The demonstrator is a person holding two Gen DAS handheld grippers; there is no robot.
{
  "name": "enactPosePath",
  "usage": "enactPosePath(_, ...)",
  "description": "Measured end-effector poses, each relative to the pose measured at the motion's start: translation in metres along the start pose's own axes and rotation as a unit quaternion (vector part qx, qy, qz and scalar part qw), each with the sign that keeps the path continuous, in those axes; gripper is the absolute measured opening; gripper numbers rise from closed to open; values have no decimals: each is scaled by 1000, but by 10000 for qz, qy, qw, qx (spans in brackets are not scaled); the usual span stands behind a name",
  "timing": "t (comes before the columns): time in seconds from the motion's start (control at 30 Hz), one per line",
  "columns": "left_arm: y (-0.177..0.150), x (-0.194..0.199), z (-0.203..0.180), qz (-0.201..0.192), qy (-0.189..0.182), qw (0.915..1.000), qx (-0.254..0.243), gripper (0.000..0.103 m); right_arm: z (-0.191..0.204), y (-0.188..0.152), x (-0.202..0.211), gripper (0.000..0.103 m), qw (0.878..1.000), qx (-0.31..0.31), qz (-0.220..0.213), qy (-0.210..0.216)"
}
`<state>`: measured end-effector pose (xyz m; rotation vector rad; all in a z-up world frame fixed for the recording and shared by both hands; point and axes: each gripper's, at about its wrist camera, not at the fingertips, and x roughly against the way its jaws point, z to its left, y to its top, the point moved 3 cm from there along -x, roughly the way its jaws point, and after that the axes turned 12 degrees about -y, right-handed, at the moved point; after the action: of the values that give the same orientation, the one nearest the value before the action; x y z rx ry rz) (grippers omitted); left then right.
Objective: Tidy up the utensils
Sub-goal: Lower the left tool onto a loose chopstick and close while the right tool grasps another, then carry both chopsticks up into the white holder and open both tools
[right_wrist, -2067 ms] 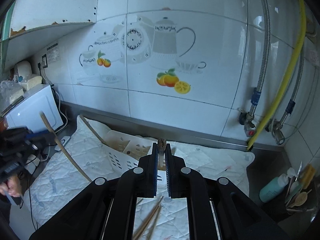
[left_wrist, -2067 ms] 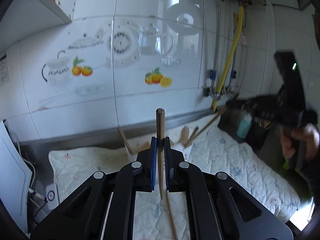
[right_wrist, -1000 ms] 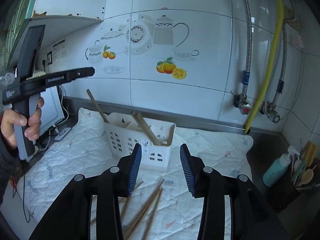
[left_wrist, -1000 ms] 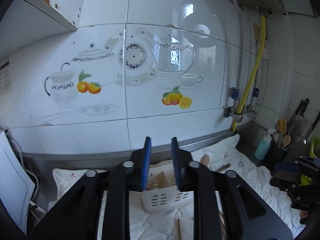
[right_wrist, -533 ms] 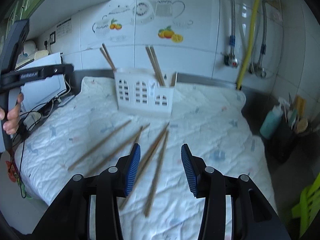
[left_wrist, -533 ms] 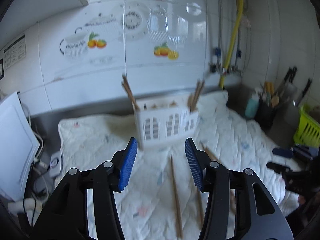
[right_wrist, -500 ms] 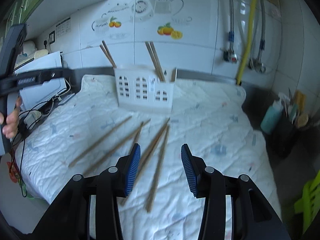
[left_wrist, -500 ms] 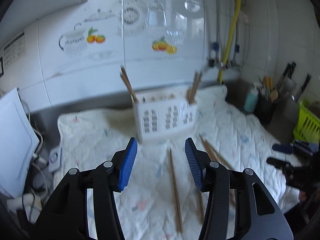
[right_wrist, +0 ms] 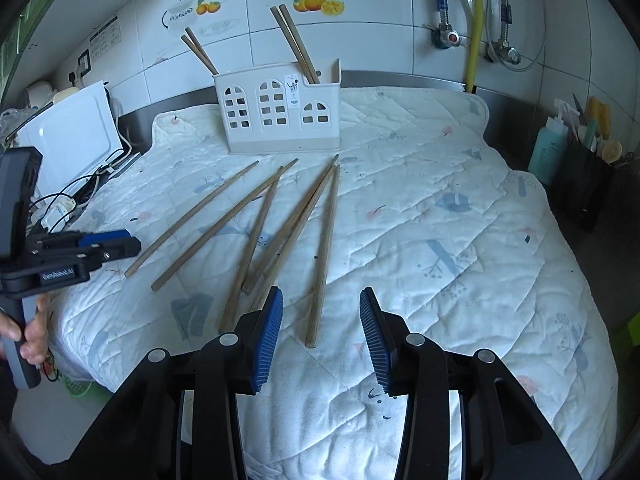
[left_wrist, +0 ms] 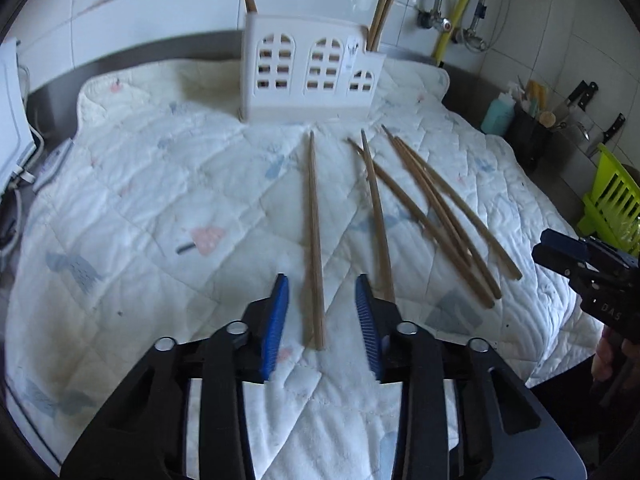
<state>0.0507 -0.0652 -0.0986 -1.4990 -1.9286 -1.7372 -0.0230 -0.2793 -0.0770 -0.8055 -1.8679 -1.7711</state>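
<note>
A white plastic caddy (left_wrist: 312, 76) (right_wrist: 280, 112) stands at the back of a quilted mat (left_wrist: 160, 200) (right_wrist: 440, 220), with wooden chopsticks (left_wrist: 384, 4) (right_wrist: 296, 44) leaning in its end compartments. Several loose chopsticks (left_wrist: 432, 208) (right_wrist: 256, 232) lie fanned on the mat. My left gripper (left_wrist: 322, 280) is low over the mat, its jaws closing around the near end of one chopstick (left_wrist: 314, 232), pads clear of it. My right gripper (right_wrist: 321, 293) hangs over another chopstick (right_wrist: 326, 240), whose near end lies between its slightly closing jaws, untouched.
A white appliance (right_wrist: 72, 132) and cables (right_wrist: 60, 204) sit off the mat's left edge. At the right stand a teal bottle (right_wrist: 546, 148), a black utensil pot (right_wrist: 584, 184) and a green basket (left_wrist: 612, 208). The tiled wall rises behind the caddy.
Both grippers let go of chopsticks at the caddy, then came down and back toward the mat. The left jaws widened, then narrowed around a loose chopstick's end.
</note>
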Motion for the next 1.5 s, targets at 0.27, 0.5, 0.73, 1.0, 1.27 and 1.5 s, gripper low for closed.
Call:
enactPosePath(0.27,-3,-20,5,40,82,10000,-30,18,2,-1,-9,35,9999,-83,105,103)
enactPosePath(0.5,0,-22,3,15,360,9993,-86,6,5,-2,-22,27,9994,-207,238,166)
enactPosePath(0.73,-1,-23,3,50,314,9995,-88,6,5,-5,-33,22,9989,-236,371,147)
enactPosePath(1.0,-1,-24,2,-15,385,9992,-102,5,6,-8,-41,12,9989,-210,425,70)
enactPosePath(1.27,4,-13,5,-127,141,9998,57,5,0,-3,-29,7,9993,-261,261,-19)
enactPosePath(1.5,22,11,0,-450,146,9988,-89,5,-9,25,5,7,9994,-163,-283,-142)
